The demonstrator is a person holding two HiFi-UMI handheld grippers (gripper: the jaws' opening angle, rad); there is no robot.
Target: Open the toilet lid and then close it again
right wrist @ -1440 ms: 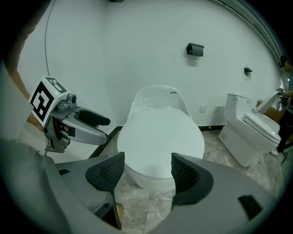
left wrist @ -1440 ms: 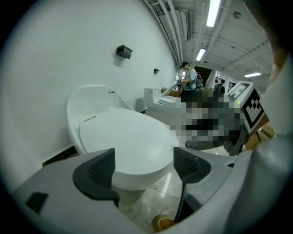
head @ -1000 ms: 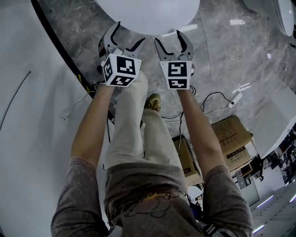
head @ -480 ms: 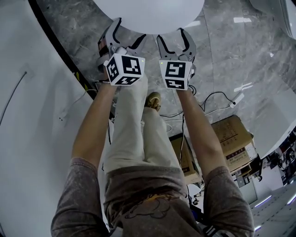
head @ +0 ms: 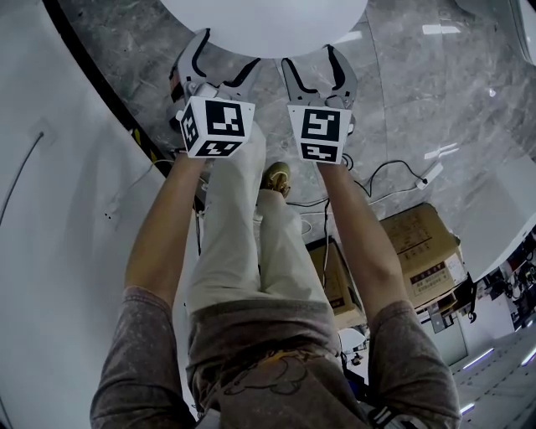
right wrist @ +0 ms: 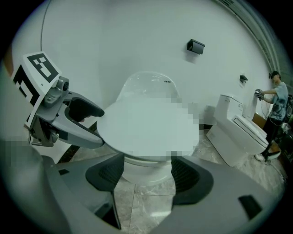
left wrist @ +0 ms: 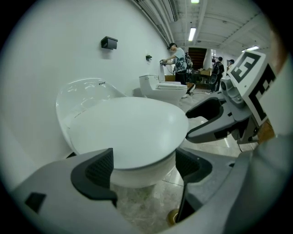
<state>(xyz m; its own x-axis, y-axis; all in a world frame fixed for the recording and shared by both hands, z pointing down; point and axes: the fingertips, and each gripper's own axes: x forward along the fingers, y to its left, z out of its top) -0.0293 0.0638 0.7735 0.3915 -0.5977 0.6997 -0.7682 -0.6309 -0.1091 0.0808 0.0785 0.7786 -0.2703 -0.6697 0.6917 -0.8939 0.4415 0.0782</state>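
Toilet lid at 12 o'clock: plain glossy white. Left gripper and right gripper: grey, with cubes in black-and-white square markers and black ribbed pads. Floor — grey marble, pale veining. Cardboard box at 4 o'clock — brown.

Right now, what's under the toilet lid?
The toilet lid is down. Under its front edge only the white bowl shows, standing on the grey floor. The inside of the bowl is covered, so what is in it cannot be seen.

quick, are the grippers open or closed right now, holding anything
Left gripper: open, holding nothing, by the front edge of the toilet lid.
Right gripper: open, holding nothing, by the same edge.
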